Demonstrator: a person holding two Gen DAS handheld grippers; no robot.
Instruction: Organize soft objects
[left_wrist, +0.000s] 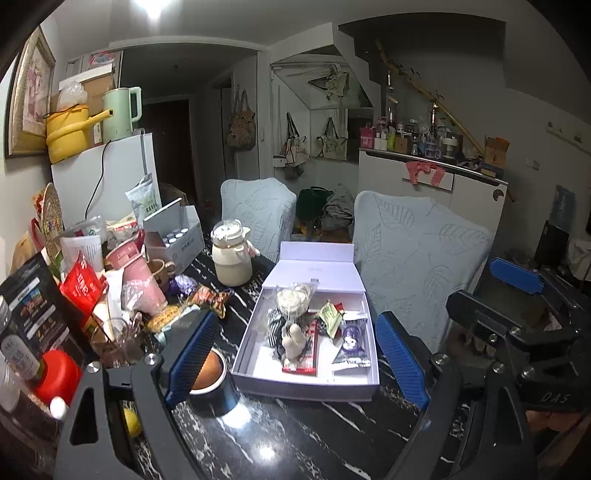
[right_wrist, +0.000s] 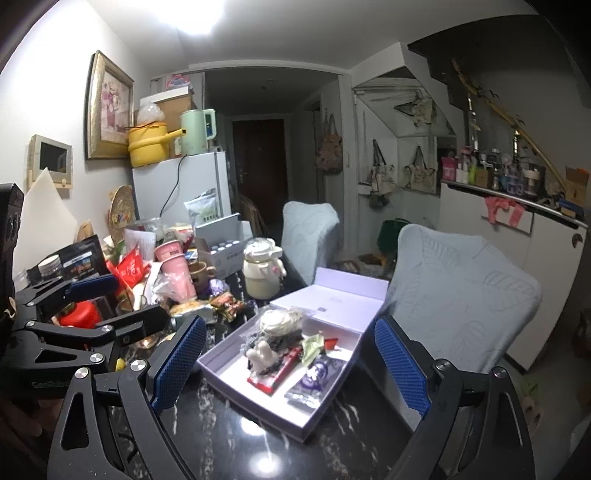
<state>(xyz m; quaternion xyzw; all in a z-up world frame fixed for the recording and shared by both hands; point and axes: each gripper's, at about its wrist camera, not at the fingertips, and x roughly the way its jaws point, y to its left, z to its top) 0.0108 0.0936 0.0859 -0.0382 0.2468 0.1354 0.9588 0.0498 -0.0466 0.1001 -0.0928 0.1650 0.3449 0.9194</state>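
Observation:
An open lavender box (left_wrist: 306, 387) (right_wrist: 251, 402) lies on the black marble table. Inside it are a white plush toy (left_wrist: 293, 338) (right_wrist: 264, 352) on striped fabric, a clear bag with something white (left_wrist: 293, 297), a red packet (right_wrist: 277, 376), a green packet (left_wrist: 330, 314) and a purple packet (left_wrist: 352, 339) (right_wrist: 317, 373). My left gripper (left_wrist: 299, 358) hangs open just short of the box, nothing between its blue pads. My right gripper (right_wrist: 290, 367) is open too and empty, to the right of the left one and facing the same box.
A cream teapot (left_wrist: 232, 258) stands behind the box. A dark tape roll (left_wrist: 212, 384) sits by the box's left corner. Packets, cups and jars (left_wrist: 110, 295) crowd the table's left side. Two covered chairs (left_wrist: 417, 258) stand at the far edge.

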